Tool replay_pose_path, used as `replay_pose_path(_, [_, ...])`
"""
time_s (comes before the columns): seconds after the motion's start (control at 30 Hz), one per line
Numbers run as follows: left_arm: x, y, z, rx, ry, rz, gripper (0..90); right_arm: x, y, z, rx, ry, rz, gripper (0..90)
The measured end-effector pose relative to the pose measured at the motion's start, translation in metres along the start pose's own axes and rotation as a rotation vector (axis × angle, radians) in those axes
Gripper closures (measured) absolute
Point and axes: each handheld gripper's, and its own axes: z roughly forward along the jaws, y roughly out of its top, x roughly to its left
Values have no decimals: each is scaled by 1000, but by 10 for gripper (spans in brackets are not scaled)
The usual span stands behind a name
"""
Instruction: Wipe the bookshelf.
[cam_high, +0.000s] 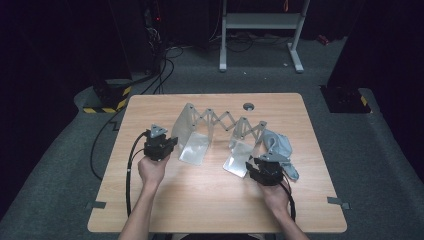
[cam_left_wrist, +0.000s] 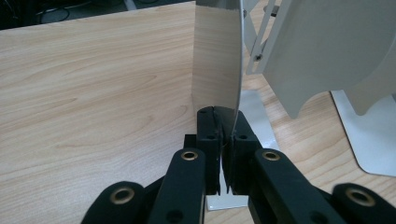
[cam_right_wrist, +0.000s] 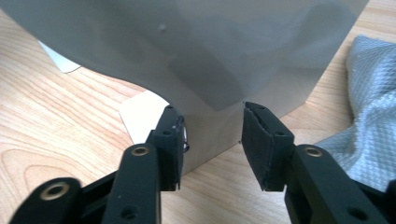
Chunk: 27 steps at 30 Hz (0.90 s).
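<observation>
A silvery extending rack (cam_high: 220, 120) with scissor links stands across the middle of the wooden table (cam_high: 210, 200). My left gripper (cam_high: 172, 143) is at its left end, and in the left gripper view the left gripper (cam_left_wrist: 223, 135) is shut on the thin edge of the upright end plate (cam_left_wrist: 217, 56). My right gripper (cam_high: 250, 164) is at the rack's right end. In the right gripper view the right gripper (cam_right_wrist: 212, 135) has its jaws apart on either side of the lower part of the grey right plate (cam_right_wrist: 210, 56), with a gap at the pads.
A crumpled grey cloth (cam_high: 281, 145) lies on the table just right of the rack, and it lies close beside the right jaw as the cloth (cam_right_wrist: 373, 93). A round grommet (cam_high: 248, 106) sits near the table's far edge. Cables and a white frame lie beyond.
</observation>
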Motion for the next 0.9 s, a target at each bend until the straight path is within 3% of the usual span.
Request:
replay_pose_path(0.17, [-1,-2,0,-15,-6,-15,830,-6,2,0,4,-7,3,655])
replay_pose_path(0.4, [1,-4,7,-16,11,-43,567,-11,3,0,10,-16,14,684])
replay_pose_path(0.5, [1,-6,12,-16,12,-55,514,-14,5,1,13,-24,7,696])
replay_pose_path(0.6, [0,-8,16,-5,14,-48,520,-17,6,1,20,-30,8,709])
replay_pose_path(0.9, [-4,-9,27,4,-1,-50,742,-28,10,5,24,-40,23,741])
